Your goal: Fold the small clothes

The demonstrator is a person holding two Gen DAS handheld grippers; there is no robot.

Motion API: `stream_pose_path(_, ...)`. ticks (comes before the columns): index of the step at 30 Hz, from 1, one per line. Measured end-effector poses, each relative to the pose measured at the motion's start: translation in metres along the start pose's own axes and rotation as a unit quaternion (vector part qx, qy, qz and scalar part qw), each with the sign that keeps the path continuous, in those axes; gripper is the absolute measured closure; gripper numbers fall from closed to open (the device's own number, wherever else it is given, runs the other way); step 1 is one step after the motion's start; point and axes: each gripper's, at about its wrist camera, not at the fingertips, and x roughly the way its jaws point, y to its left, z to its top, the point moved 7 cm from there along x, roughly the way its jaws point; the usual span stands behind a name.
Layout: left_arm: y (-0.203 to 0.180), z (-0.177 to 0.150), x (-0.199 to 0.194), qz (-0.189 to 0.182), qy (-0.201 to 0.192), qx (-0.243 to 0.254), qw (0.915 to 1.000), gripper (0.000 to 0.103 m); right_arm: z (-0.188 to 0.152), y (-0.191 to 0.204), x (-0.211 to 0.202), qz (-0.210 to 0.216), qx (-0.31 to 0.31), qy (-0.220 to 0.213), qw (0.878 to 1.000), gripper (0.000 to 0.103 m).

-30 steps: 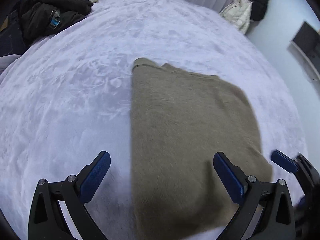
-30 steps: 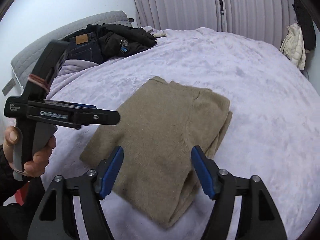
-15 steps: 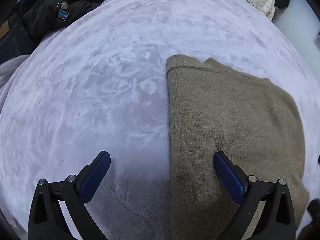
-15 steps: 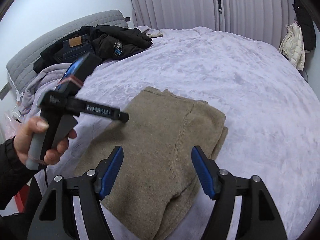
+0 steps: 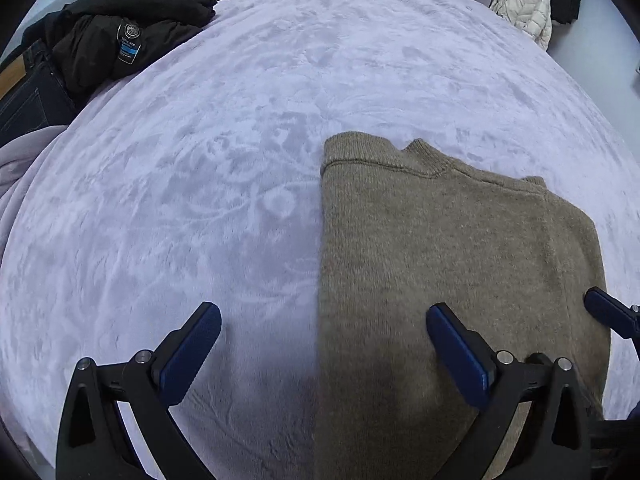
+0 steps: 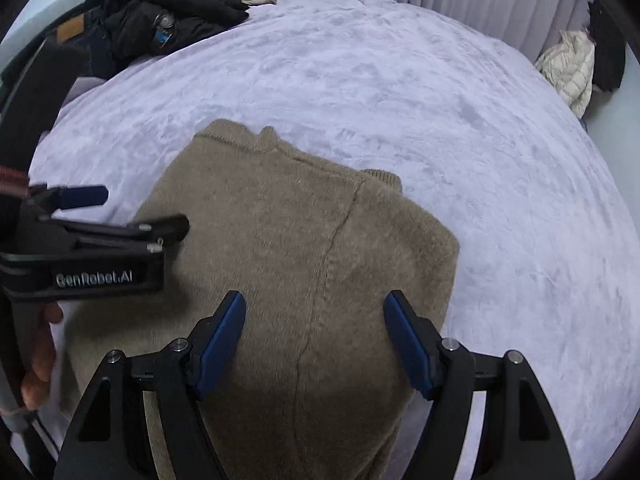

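While both pairs of tongs hang over the near end of the garment with their blue pads spread apart and nothing clamped, the folding looks well along but not finished. The left tongs (image 5: pixel 322 354) straddle the left edge of the tan sweater (image 5: pixel 452 264), one pad over the bedcover and one over the knit; the right tongs (image 6: pixel 314 340) sit above the knit near its right side, a sleeve seam running between the pads. The sweater lies flat on the lilac bed (image 5: pixel 200 184), its sides apparently already turned in to make a narrow rectangle, collar at the far end and layers visible along the right edge. Judging by this, a last fold of the near hem toward the collar is left. A heap of dark clothes (image 5: pixel 120 40) lies at the far left, untouched.
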Motion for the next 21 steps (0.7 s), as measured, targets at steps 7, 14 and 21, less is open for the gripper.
stream_pose_path(7,-0.011,-0.039,-0.026,-0.031,-0.016,0.008,0.9994,0.000,-0.046,0.004,-0.042,-0.003,-0.001,-0.024,1.000,0.022)
stream_pose_path(14,-0.012,-0.058,-0.054,-0.050,-0.029,0.015,0.9982,0.000,-0.099,0.006,-0.057,0.017,0.019,-0.007,1.000,0.022)
stream_pose_path(21,-0.015,-0.055,-0.072,-0.052,-0.050,0.041,0.9965,0.000,-0.097,-0.035,-0.099,0.043,0.113,-0.067,0.990,0.022)
